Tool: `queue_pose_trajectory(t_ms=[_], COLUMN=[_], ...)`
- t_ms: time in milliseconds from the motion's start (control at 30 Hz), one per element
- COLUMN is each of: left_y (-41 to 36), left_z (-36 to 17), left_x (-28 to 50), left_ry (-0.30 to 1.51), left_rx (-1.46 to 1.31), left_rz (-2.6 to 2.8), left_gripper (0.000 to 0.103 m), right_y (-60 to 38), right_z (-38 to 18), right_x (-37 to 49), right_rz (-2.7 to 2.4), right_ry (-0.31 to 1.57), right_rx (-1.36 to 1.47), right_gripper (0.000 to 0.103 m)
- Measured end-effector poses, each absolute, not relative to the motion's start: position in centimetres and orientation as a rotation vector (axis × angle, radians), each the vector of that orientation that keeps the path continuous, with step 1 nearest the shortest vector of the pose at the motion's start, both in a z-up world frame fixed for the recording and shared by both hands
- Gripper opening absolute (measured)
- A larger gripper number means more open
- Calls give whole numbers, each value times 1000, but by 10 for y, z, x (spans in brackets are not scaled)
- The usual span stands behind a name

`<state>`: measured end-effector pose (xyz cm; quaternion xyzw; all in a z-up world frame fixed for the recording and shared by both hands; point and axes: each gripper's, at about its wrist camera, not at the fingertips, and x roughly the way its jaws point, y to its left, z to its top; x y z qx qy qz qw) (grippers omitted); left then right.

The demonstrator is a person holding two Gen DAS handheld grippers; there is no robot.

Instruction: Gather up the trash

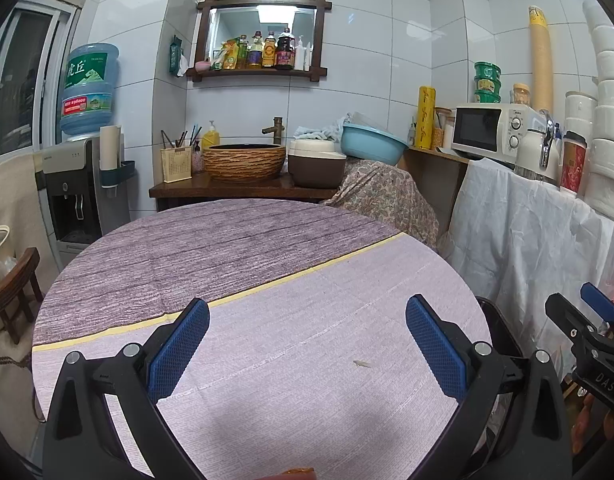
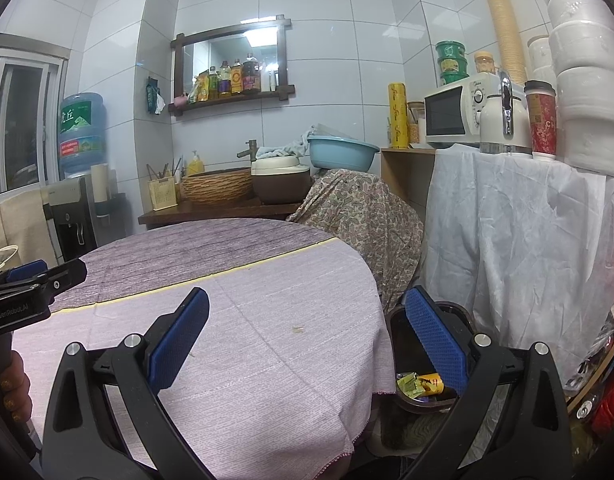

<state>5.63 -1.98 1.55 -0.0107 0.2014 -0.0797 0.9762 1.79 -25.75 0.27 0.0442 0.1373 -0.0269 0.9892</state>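
My left gripper (image 1: pixel 307 320) hovers open over the round table (image 1: pixel 235 240), with nothing between its blue pads (image 1: pixel 179 344). A tiny pale scrap (image 1: pixel 362 364) lies on the lilac cloth just inside the right pad. My right gripper (image 2: pixel 307 316) is also open and empty, straddling the table's right edge. The same scrap (image 2: pixel 297 330) shows between its fingers. Under its right pad (image 2: pixel 435 340) stands a dark bin (image 2: pixel 399 340) on the floor, holding yellow and green wrappers (image 2: pixel 419 386). Each gripper appears at the edge of the other's view: right gripper (image 1: pixel 575 300), left gripper (image 2: pixel 47 272).
A hand (image 2: pixel 11 392) holds the left gripper's handle. Behind the table are a wooden sink counter (image 1: pixel 243 190), a water dispenser (image 1: pixel 73 184) and a chair under patterned cloth (image 1: pixel 387 196). At the right, a white-draped shelf (image 2: pixel 527 232) carries a microwave (image 2: pixel 455 114), cups and rolls.
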Motion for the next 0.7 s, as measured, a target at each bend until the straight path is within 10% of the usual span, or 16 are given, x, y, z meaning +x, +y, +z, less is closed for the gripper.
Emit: queue_pose_trajectory(t_ms=[700], left_y=[-22], left_z=[12], left_x=[56], left_ry=[399], left_rx=[-3], left_rz=[-166], left_gripper=[97], right_y=[-258], right_z=[3], right_x=[18], right_rz=[-53], right_ry=[276], right_rx=[89], right_gripper=[97])
